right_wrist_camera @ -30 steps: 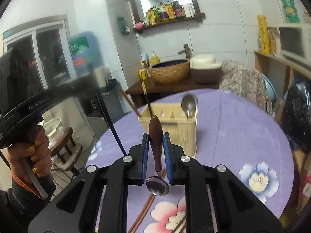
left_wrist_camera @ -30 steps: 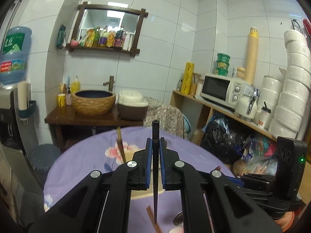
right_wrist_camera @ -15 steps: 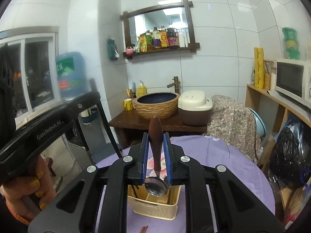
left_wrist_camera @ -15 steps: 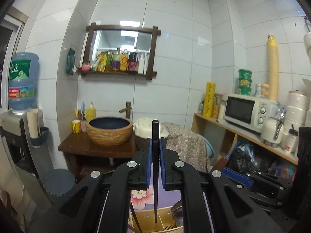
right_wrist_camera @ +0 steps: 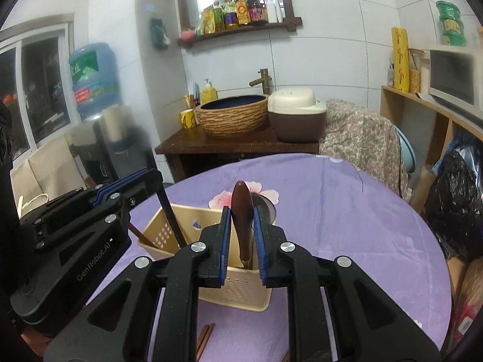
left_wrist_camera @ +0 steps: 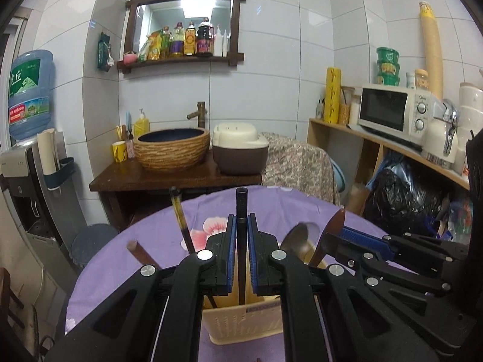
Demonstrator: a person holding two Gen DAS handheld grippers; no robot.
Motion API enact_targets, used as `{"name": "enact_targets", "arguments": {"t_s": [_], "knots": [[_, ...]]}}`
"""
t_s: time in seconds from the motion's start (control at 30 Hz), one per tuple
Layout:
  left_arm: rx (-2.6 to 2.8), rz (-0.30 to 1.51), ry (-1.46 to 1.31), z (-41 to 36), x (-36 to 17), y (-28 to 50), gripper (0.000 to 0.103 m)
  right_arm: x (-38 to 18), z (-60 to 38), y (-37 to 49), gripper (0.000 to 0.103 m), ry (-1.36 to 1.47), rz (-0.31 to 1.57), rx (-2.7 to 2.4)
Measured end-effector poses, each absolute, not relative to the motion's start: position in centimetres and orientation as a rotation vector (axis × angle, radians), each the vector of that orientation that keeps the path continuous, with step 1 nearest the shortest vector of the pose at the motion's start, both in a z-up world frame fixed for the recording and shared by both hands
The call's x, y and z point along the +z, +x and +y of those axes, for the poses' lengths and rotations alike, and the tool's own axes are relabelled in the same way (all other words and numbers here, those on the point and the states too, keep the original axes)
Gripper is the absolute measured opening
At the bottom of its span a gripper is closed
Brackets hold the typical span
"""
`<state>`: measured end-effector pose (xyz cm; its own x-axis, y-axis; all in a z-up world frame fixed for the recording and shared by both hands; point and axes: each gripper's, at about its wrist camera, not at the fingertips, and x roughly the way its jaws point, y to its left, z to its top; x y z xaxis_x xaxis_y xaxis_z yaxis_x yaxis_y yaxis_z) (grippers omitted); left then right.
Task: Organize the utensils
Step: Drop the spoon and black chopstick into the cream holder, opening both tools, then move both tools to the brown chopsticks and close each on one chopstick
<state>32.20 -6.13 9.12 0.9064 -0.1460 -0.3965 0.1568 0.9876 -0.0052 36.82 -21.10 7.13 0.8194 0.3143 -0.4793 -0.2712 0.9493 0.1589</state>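
Note:
A cream plastic utensil basket (left_wrist_camera: 241, 322) (right_wrist_camera: 169, 229) stands on the round purple flowered table (right_wrist_camera: 347, 211). My left gripper (left_wrist_camera: 241, 241) is shut on a black chopstick (left_wrist_camera: 241, 211) held upright, its lower end reaching down into the basket. My right gripper (right_wrist_camera: 241, 226) is shut on the brown handle of a spoon (right_wrist_camera: 241, 211), bowl end down inside the basket. In the left wrist view the right gripper (left_wrist_camera: 341, 235) enters from the right. The left gripper (right_wrist_camera: 142, 187) shows at the left of the right wrist view. Other chopsticks (left_wrist_camera: 181, 220) and a metal spoon (left_wrist_camera: 295, 238) stand in the basket.
Brown chopsticks (right_wrist_camera: 203, 339) lie on the cloth near the table's front edge. Behind the table stand a wooden washstand with a woven basin (left_wrist_camera: 172, 147) and a cooker (left_wrist_camera: 238, 150), a water dispenser (left_wrist_camera: 27, 96) at left, and a shelf with a microwave (left_wrist_camera: 392, 108) at right.
Both grippers moved forward and down over the basket. The chopstick's tip and the spoon's bowl now sit inside it. Both grips stayed the same.

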Motion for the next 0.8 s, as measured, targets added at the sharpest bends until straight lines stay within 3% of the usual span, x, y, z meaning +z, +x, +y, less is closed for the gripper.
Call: {"name": "enact_targets", "arguments": {"t_s": [0.3, 0.33, 0.43, 0.5, 0.6, 0.67, 0.8], "knots": [[-0.161, 0.41, 0.02, -5.6, 9.4, 31.8, 0.009, 5.7, -20.8, 37.4, 0.017, 0.08, 0.552, 0.31], [-0.16, 0.408, 0.021, -5.7, 9.5, 31.8, 0.012, 5.6, -20.7, 37.4, 0.017, 0.078, 0.547, 0.307], [-0.167, 0.374, 0.021, -5.6, 10.1, 30.6, 0.034, 5.4, -20.7, 37.2, 0.018, 0.068, 0.546, 0.299], [-0.182, 0.342, 0.012, -5.3, 10.7, 29.3, 0.04, 5.5, -21.0, 36.8, 0.025, 0.072, 0.537, 0.293], [-0.192, 0.291, 0.005, -4.7, 11.5, 26.9, 0.054, 5.8, -21.9, 35.5, 0.048, 0.104, 0.514, 0.286], [-0.195, 0.258, -0.003, -4.0, 11.7, 24.9, 0.064, 6.0, -22.2, 34.5, 0.057, 0.102, 0.499, 0.275], [-0.195, 0.272, -0.022, -3.0, 10.8, 22.6, 0.075, 5.4, -23.1, 31.3, 0.079, 0.092, 0.498, 0.229]]}}
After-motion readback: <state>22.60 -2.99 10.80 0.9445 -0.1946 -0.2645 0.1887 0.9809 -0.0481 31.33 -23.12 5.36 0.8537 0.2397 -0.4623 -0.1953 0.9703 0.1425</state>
